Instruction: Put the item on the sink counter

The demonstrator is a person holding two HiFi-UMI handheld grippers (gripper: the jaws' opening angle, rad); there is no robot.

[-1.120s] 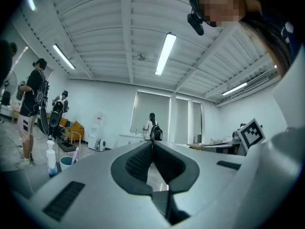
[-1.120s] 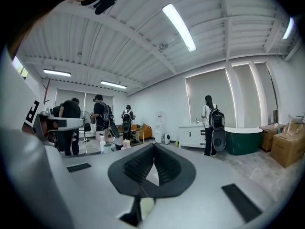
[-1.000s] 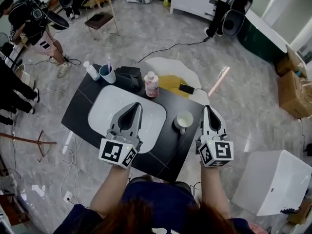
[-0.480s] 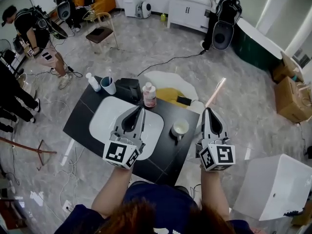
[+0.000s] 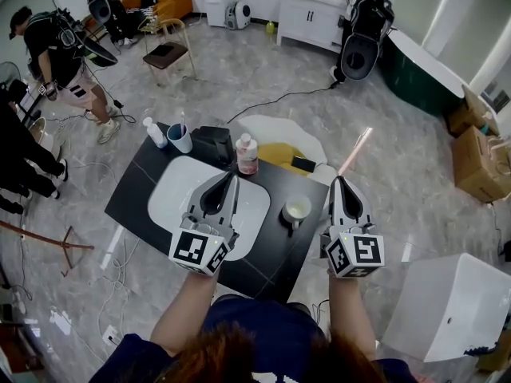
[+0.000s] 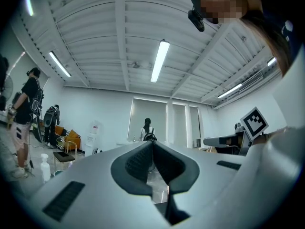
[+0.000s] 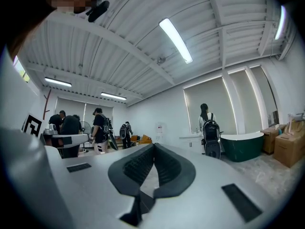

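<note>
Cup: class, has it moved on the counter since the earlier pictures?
No. The cup stays right of the basin, by the counter's right edge.

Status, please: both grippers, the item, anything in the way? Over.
Left gripper shut, empty. Right gripper shut, empty. White mug stands on the black counter, right of the sink. Nothing blocks the way.

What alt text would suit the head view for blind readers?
A person holds the left gripper and right gripper, both shut and empty, at a black counter with a white sink, a mug, a pink bottle and a blue cup.
</note>
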